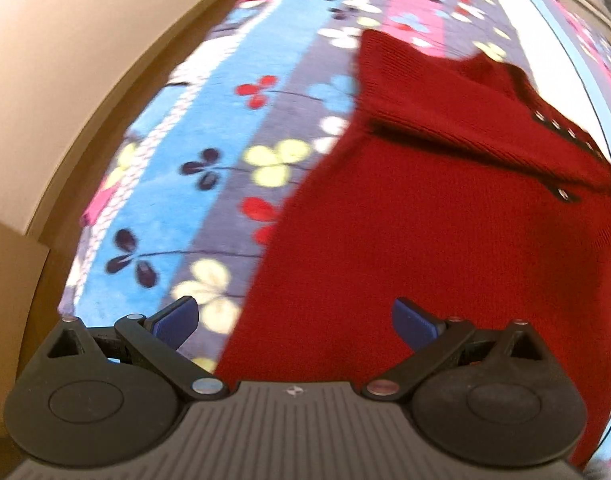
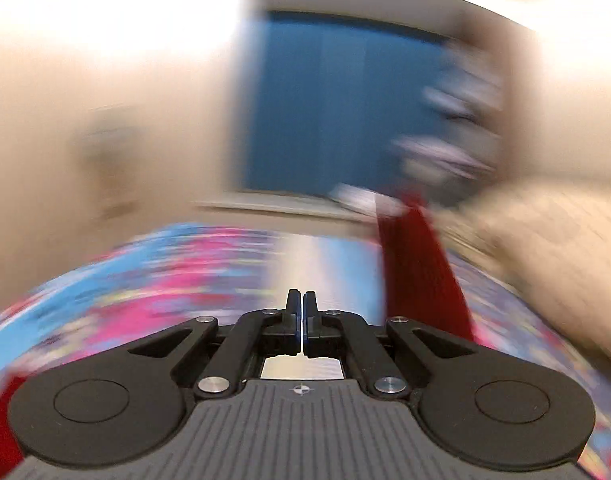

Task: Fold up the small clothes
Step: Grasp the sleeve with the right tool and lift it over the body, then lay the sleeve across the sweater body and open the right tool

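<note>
walls (image 1: 45, 60) — cream | window (image 2: 337, 108) — blue | bedspread (image 1: 209, 128) — floral

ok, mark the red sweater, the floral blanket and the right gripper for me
red sweater (image 1: 445, 248): left wrist view, flat knit body below the folded sleeve.
floral blanket (image 1: 225, 128): left wrist view, blue stripe left of the sweater.
right gripper (image 2: 303, 312): right wrist view, between its shut fingers.

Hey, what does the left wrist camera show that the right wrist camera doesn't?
Only the left wrist view shows the red sweater spread out with one part folded over and its row of metal snaps, plus the left gripper open above its edge. Only the right wrist view shows the right gripper shut on nothing, a blue window and a blurred pillow. Both share the flowered blanket and red knit fabric.
</note>
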`<move>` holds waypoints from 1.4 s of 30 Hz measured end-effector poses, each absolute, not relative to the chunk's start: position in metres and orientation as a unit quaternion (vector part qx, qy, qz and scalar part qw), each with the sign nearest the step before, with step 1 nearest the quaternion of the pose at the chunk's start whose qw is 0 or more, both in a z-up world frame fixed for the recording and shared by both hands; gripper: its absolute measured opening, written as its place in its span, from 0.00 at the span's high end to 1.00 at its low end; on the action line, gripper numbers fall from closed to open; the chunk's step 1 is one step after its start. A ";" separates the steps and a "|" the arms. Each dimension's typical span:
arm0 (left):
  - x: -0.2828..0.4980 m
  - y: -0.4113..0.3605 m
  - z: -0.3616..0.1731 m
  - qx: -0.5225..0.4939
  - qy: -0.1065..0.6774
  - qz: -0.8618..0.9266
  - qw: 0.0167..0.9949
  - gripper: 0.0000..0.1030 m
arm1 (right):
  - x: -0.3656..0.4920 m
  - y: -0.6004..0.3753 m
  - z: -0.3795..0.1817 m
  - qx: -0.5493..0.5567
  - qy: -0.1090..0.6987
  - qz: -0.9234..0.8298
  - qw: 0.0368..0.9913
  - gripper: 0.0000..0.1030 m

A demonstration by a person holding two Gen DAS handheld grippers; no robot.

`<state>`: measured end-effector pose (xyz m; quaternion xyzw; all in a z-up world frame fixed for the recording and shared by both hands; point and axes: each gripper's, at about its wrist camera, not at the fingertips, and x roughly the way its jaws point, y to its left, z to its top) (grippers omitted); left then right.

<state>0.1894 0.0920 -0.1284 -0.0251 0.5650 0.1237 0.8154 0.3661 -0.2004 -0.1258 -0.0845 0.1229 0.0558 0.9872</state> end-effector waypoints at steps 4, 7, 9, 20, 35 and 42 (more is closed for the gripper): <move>0.182 0.120 -0.127 -0.045 0.561 0.131 0.816 0.00 | 0.345 -0.115 -0.193 -0.142 0.229 0.147 0.952 1.00; 0.180 0.129 -0.133 -0.030 0.554 0.134 0.821 0.00 | 0.351 -0.146 -0.203 -0.155 0.248 0.087 0.952 0.89; 0.184 0.132 -0.142 -0.032 0.564 0.127 0.816 0.00 | 0.371 -0.186 -0.198 -0.150 0.255 0.015 0.955 0.67; 0.204 0.150 -0.158 -0.070 0.576 0.148 0.801 0.00 | 0.477 -0.258 -0.251 -0.180 0.401 0.008 0.898 0.41; 0.210 0.190 -0.161 -0.113 0.564 0.180 0.798 0.00 | 0.388 -0.111 -0.150 -0.097 0.175 0.170 0.965 0.85; 0.212 0.193 -0.158 -0.078 0.550 0.185 0.810 0.00 | 0.343 -0.093 -0.200 -0.030 0.319 0.217 0.922 0.48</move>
